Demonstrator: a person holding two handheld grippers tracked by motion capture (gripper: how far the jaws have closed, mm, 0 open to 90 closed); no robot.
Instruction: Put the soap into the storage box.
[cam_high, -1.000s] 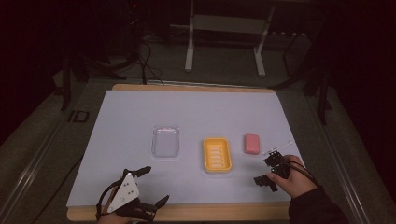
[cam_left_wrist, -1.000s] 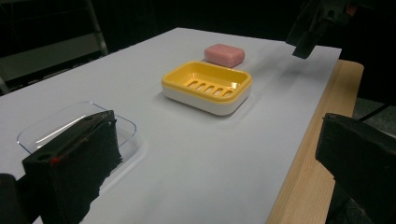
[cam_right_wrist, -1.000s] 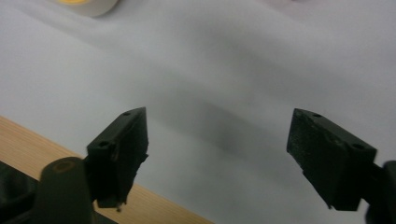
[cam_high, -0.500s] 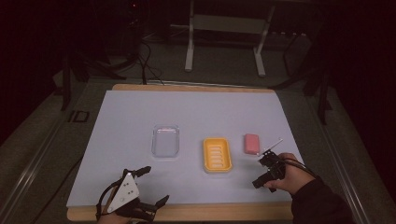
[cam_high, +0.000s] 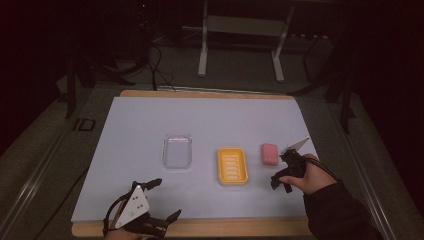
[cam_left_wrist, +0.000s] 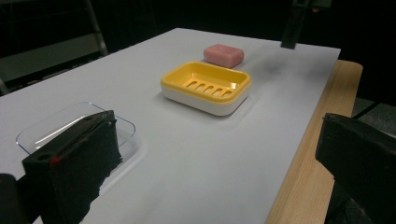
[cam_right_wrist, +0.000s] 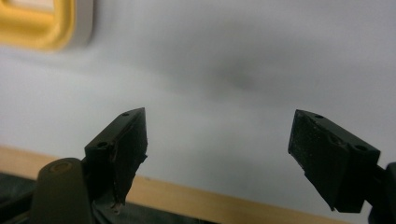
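Note:
A pink soap bar (cam_high: 269, 153) lies on the white table cover, right of a yellow slotted soap dish (cam_high: 232, 166). To the dish's left sits a clear plastic tray (cam_high: 177, 150). My right gripper (cam_high: 281, 170) is just in front of and to the right of the soap, held by a hand, jaws open and empty. In the right gripper view the right gripper (cam_right_wrist: 217, 149) points down at bare cover, with a corner of the dish (cam_right_wrist: 37, 23) at top left. My left gripper (cam_high: 162, 200) rests near the front edge, open and empty. Its own view shows the dish (cam_left_wrist: 205, 86), soap (cam_left_wrist: 224, 54) and tray (cam_left_wrist: 56, 123).
The wooden table edge (cam_high: 225, 227) runs along the front, beyond the white cover (cam_high: 225, 120). A metal stand (cam_high: 240, 45) and cables are on the floor behind the table. A dark sleeve (cam_high: 335, 210) comes in at bottom right.
The right gripper has moved a little left and forward toward the soap and tilted, its grey plate now sticking up. The left gripper has not moved.

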